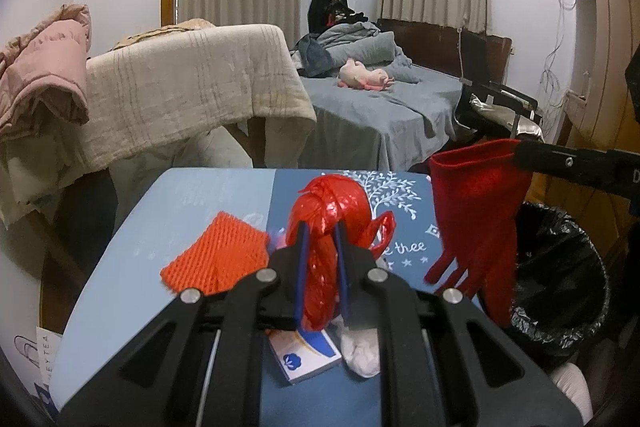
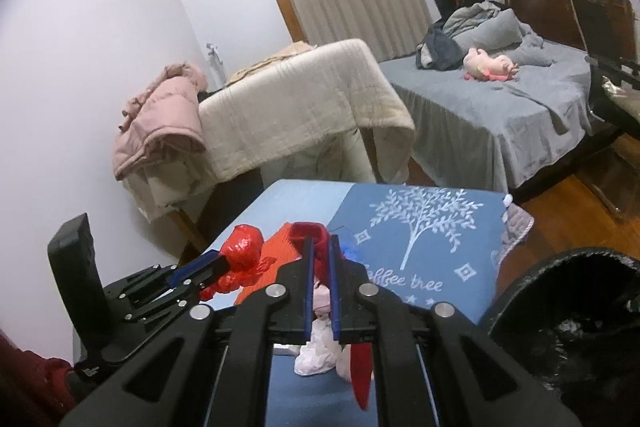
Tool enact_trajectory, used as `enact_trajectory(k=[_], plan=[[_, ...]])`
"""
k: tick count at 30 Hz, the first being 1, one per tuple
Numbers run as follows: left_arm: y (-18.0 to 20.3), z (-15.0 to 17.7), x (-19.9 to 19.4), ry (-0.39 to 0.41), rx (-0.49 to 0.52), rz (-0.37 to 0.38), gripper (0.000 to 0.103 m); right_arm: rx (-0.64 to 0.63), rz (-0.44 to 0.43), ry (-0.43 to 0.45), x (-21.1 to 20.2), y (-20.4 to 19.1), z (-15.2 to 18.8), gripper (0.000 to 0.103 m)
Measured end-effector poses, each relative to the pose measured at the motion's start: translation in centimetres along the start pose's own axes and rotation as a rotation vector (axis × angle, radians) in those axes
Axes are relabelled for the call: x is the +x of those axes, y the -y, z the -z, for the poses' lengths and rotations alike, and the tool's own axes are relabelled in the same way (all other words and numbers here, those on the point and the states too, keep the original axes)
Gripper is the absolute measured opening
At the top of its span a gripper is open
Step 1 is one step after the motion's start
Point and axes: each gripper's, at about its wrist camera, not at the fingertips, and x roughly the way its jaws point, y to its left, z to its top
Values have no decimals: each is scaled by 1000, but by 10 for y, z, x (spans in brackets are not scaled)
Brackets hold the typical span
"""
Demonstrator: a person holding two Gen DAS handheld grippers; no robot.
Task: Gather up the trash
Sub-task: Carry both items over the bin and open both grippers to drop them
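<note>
My left gripper (image 1: 322,227) is shut on a crumpled red plastic bag (image 1: 328,207) above the blue table (image 1: 180,195); it also shows in the right wrist view (image 2: 242,251). My right gripper (image 2: 320,243) is shut on the cuff of a red glove (image 2: 310,233), which hangs down between the table and the bin in the left wrist view (image 1: 476,219). An orange foam net (image 1: 216,253) lies on the table left of the bag. A white crumpled tissue (image 1: 362,351) and a small blue-and-white packet (image 1: 304,355) lie under the left gripper.
A bin lined with a black bag (image 1: 560,267) stands at the table's right edge; it also shows in the right wrist view (image 2: 568,323). A blanket-draped stand (image 1: 192,83) and a grey bed (image 1: 384,107) are behind the table.
</note>
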Motion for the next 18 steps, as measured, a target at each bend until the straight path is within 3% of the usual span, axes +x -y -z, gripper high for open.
enact_trajectory(k=[8,18], plan=[[25,-6,-1,8,37,44,12,20,76,45,-30,23,-5,7],[112,-5,25,-16,106,216,12,48,282,86,-85,82,-4,7]])
